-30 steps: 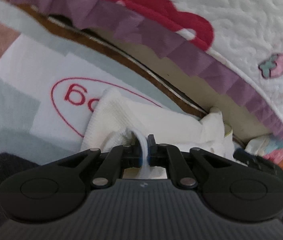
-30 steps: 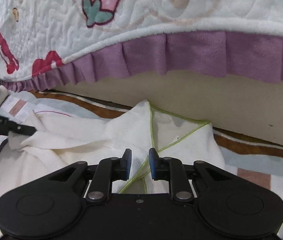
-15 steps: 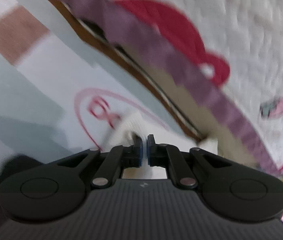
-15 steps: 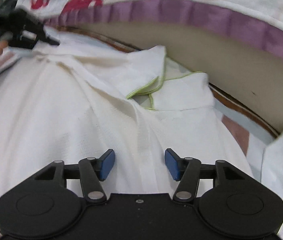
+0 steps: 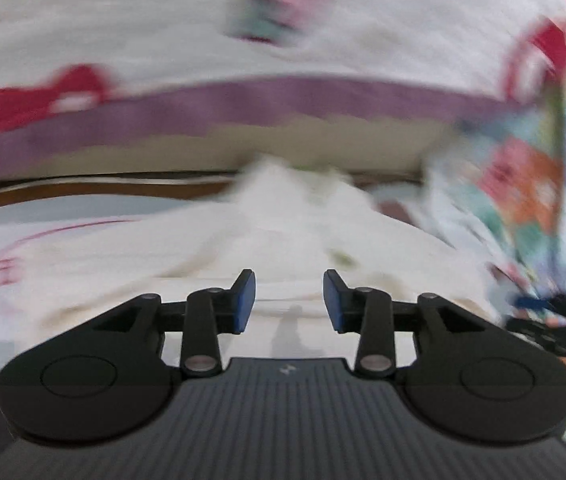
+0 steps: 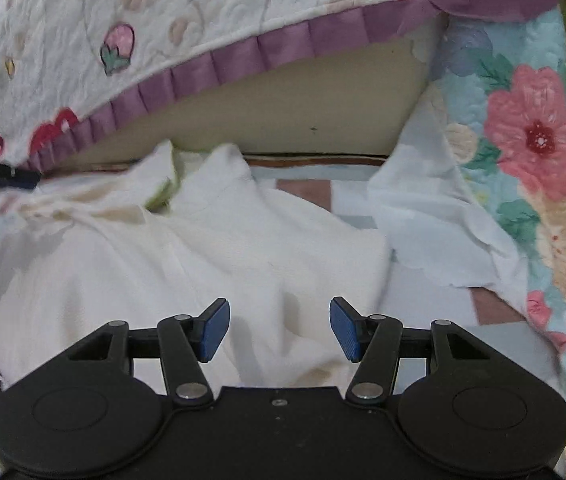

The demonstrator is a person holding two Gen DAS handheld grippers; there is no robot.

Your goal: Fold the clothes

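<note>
Lying rumpled on the patterned sheet [image 6: 419, 292], the white shirt [image 6: 211, 256] spreads below the quilt's purple frill [image 6: 243, 60]. Both the left gripper [image 5: 289, 300] and right gripper [image 6: 279, 330] hover over it, fingers spread, holding nothing.

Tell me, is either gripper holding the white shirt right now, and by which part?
Nothing is held. The left gripper and right gripper are both open, jaws apart and empty, over the white shirt.

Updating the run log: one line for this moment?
left gripper: open | right gripper: open | white knit shirt: released, flat | fold: pending
</note>
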